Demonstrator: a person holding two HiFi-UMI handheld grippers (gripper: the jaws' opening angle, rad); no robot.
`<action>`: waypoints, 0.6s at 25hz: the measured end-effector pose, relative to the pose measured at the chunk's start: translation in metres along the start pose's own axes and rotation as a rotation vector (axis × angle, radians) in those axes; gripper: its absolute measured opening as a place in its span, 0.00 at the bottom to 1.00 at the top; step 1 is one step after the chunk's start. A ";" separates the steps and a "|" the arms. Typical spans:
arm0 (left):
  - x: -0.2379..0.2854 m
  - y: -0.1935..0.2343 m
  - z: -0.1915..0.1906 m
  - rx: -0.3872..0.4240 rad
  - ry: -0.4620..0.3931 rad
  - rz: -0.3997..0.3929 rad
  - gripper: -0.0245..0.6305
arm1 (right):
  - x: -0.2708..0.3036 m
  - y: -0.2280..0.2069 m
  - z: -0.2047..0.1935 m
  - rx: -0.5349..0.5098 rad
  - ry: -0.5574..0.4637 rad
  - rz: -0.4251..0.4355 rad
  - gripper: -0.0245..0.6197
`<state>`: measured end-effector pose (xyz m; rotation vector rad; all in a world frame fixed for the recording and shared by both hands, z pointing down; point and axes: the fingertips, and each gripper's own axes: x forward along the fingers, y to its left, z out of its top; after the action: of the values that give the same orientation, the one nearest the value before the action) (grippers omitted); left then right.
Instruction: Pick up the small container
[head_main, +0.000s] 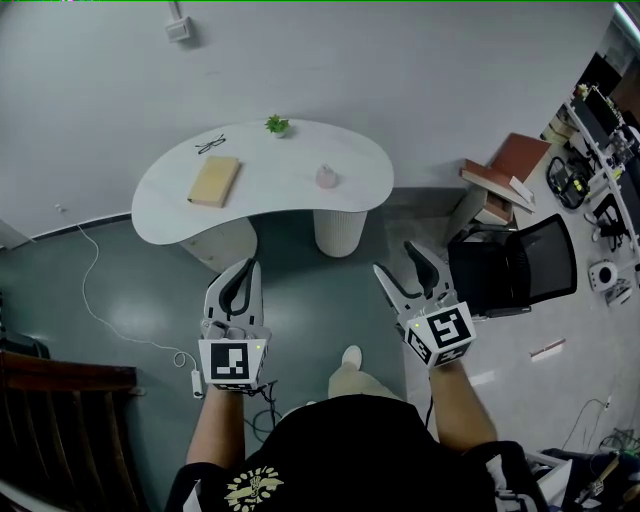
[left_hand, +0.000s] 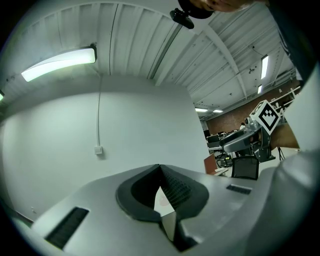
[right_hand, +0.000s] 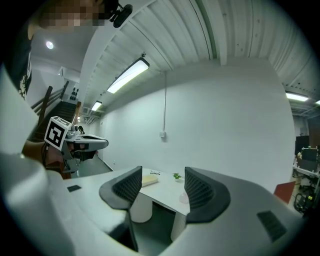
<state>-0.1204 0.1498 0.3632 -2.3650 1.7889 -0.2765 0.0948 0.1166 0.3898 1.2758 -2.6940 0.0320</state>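
The small container (head_main: 327, 177), a pale pink rounded pot, stands on the right part of the white kidney-shaped table (head_main: 280, 170). In the right gripper view the small container (right_hand: 184, 198) shows just beside the right jaw. Both grippers hover over the floor well short of the table. My left gripper (head_main: 240, 285) has its jaws together with nothing in them, and the left gripper (left_hand: 160, 172) shows its pads meeting at the tips. My right gripper (head_main: 408, 268) is open and empty; the right gripper (right_hand: 162, 184) frames the table (right_hand: 160, 192) between its jaws.
On the table lie a tan notebook (head_main: 214, 181), a pair of glasses (head_main: 210, 144) and a small green plant (head_main: 277, 125). A black office chair (head_main: 515, 265) and stacked books (head_main: 505, 170) stand at the right. A dark wooden chair (head_main: 60, 420) is at the lower left; a white cable (head_main: 90, 270) crosses the floor.
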 end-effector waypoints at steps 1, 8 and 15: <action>0.006 0.000 -0.001 0.003 0.006 0.001 0.04 | 0.004 -0.005 0.000 0.003 0.002 0.003 0.44; 0.046 0.002 0.004 -0.014 0.027 0.028 0.04 | 0.033 -0.042 0.010 0.005 -0.003 0.042 0.44; 0.083 0.008 0.032 -0.002 -0.007 0.087 0.04 | 0.050 -0.082 0.021 -0.015 -0.018 0.091 0.44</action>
<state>-0.0983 0.0686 0.3344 -2.2793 1.8835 -0.2548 0.1239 0.0242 0.3730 1.1544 -2.7604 0.0116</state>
